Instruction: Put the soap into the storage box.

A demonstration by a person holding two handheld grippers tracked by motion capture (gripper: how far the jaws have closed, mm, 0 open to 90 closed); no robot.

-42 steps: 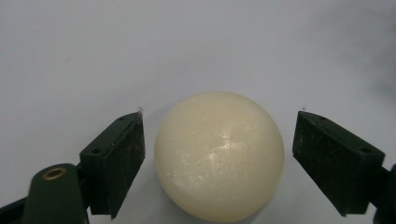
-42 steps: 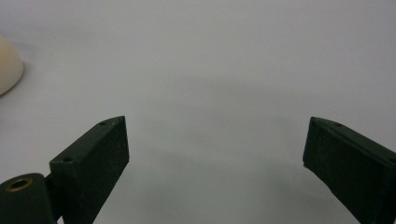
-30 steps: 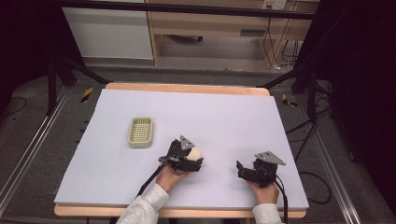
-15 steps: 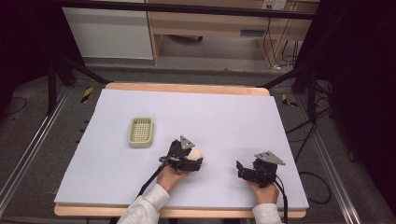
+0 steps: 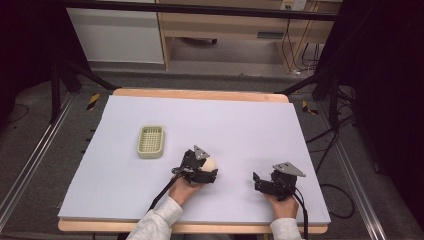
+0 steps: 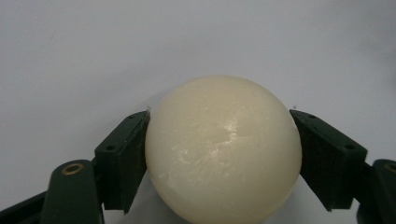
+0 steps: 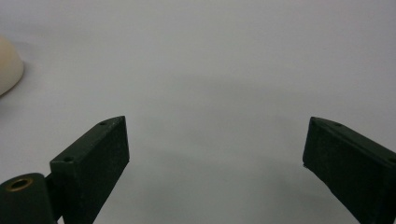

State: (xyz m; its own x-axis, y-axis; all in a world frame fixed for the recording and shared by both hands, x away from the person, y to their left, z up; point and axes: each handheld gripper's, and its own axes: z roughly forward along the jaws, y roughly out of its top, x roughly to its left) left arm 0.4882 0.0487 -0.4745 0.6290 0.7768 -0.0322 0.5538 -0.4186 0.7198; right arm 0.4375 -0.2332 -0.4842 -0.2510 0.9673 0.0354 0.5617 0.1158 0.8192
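- Clamping a smooth cream-white ball [image 6: 223, 149] between its two black jaws, the left gripper [image 5: 199, 169] holds it with one jaw pressed flat against each side, as the left gripper view shows.
- Seen from the high view, that ball [image 5: 210, 164] sits low over the pale lilac table mat [image 5: 235, 125], in the mat's near half and a little left of its middle.
- The person's left hand [image 5: 184, 186] grips the tool from behind, a light sleeve [image 5: 157, 225] trailing toward the near edge of the mat.
- To the right of the ball and well apart from it, the right gripper [image 5: 274, 183] rests near the mat's front right corner, a grey three-cornered plate on top.
- Its jaws stand wide apart with nothing between them; the right gripper view shows bare mat in the gap and the ball's edge [image 7: 8, 65] at the far left.
- Left of the ball and farther back on the mat lies a pale green rectangular plastic basket [image 5: 151, 141] with a mesh floor, clear of both tools.
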